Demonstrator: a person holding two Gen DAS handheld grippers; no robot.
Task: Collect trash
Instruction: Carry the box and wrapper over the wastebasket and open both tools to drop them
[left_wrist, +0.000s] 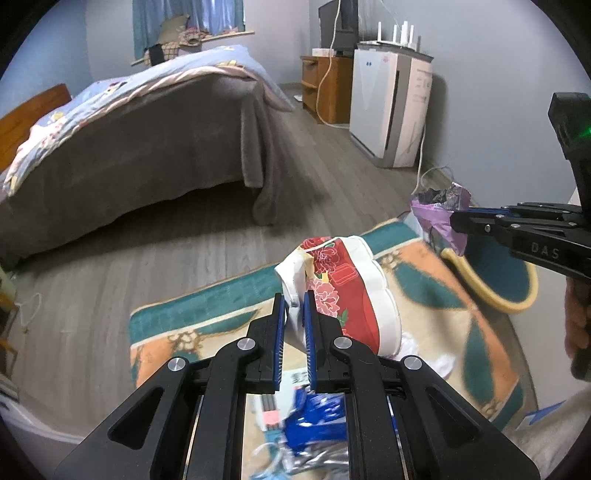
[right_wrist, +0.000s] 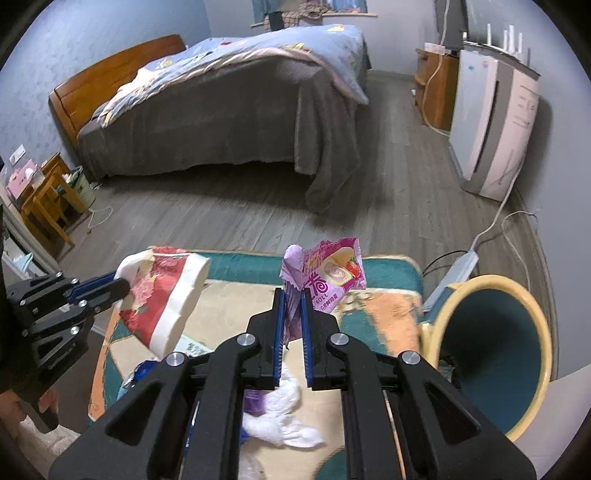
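My left gripper (left_wrist: 294, 302) is shut on the white edge of a red floral tissue pack (left_wrist: 347, 288), lifted off the patterned rug (left_wrist: 207, 317). From the right wrist view the same pack (right_wrist: 166, 291) hangs at the left in that gripper (right_wrist: 122, 286). A purple and pink snack wrapper (right_wrist: 332, 273) is pinched in my right gripper (right_wrist: 293, 301), which is shut on it above the rug (right_wrist: 376, 310). In the left wrist view that wrapper (left_wrist: 436, 218) shows at the right gripper's tip (left_wrist: 456, 221). A yellow-rimmed teal bin (right_wrist: 495, 350) stands open at the right.
More litter lies on the rug: a white crumpled tissue (right_wrist: 284, 421), blue foil wrappers (left_wrist: 314, 417) and a small carton (left_wrist: 269, 406). A bed (right_wrist: 229, 103) with a grey cover fills the back. An air purifier (right_wrist: 491, 122), a power strip (right_wrist: 461, 266) and cables line the right wall.
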